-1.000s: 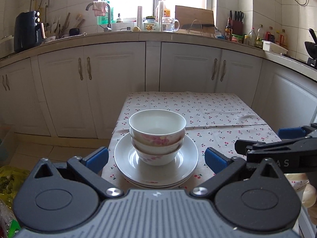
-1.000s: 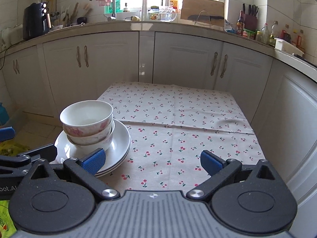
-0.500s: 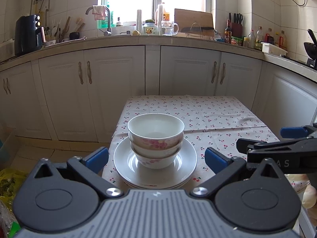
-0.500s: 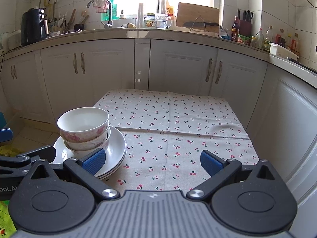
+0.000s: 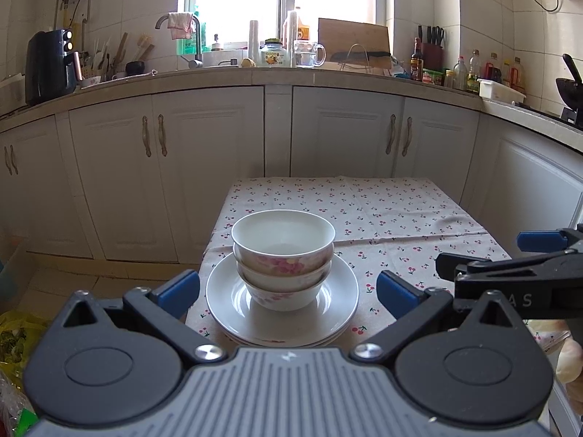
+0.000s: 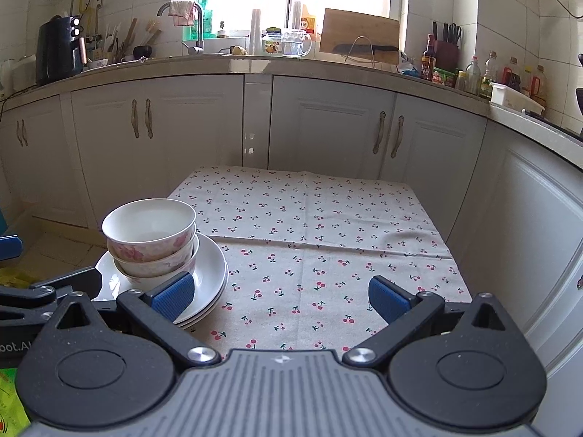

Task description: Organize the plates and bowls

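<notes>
Two grippers were seen held level at the near edge of the table (image 6: 328, 218), side by side and pointed toward the kitchen cabinets (image 5: 204, 167). The left gripper (image 5: 288, 287) was lined up squarely on the stack, its blue pads (image 5: 178, 287) spread wide on either side of the plates (image 5: 339, 291) and nothing gripped between them. The right gripper (image 6: 278, 296) was held just to the right of that, over bare cherry-print tablecloth (image 6: 317, 255), its jaws likewise spread wide and empty, with its left pad overlapping the plates' rim in its own view.

The bowls (image 5: 283, 251) were found nested, pink-flowered, and seated in the middle of the white plates at the table's near left corner (image 6: 151, 240). How many plates were stacked could not be counted with certainty; only rim edges were shown.

Little writing could be read: the letters "A S" were made out on the right gripper's side (image 5: 517, 287) in the left view, and "oot.A" on the left gripper's body (image 6: 22, 346), cut off at the frame edge. Labels on the bottles (image 6: 481, 76) along the counter were too small to be read. The plates' near rim was hidden behind the gripper bodies in both views.
</notes>
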{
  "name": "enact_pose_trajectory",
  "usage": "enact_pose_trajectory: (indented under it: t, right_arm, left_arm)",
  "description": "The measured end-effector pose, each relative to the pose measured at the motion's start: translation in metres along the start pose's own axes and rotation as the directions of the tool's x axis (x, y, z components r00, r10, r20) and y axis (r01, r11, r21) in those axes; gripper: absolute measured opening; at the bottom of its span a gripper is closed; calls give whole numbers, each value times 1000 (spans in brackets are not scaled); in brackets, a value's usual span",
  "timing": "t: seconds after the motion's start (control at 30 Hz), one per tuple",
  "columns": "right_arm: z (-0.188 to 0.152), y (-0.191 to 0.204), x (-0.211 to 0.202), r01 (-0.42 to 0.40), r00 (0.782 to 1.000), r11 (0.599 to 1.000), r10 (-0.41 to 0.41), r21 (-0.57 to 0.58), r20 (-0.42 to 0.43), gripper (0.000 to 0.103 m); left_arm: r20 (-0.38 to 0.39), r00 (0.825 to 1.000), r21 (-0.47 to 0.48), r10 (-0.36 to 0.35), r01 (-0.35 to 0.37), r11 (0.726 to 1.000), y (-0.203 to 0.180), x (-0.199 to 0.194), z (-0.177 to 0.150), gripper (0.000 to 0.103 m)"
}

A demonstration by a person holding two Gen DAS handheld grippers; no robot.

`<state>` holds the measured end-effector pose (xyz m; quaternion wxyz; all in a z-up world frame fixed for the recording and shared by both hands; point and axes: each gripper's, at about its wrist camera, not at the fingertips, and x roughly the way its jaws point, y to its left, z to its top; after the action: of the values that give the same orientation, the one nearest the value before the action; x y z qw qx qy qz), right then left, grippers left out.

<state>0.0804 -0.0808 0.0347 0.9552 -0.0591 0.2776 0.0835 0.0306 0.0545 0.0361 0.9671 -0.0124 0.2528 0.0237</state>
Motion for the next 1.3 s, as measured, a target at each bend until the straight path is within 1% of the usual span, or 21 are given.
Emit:
enact_pose_trajectory:
  t: [1.3]
  right_arm:
    - [0, 0, -9, 25, 999, 1000, -25, -1, 28, 103]
  left_arm:
    - [14, 1000, -1, -7, 7, 1000, -2, -5, 1, 102]
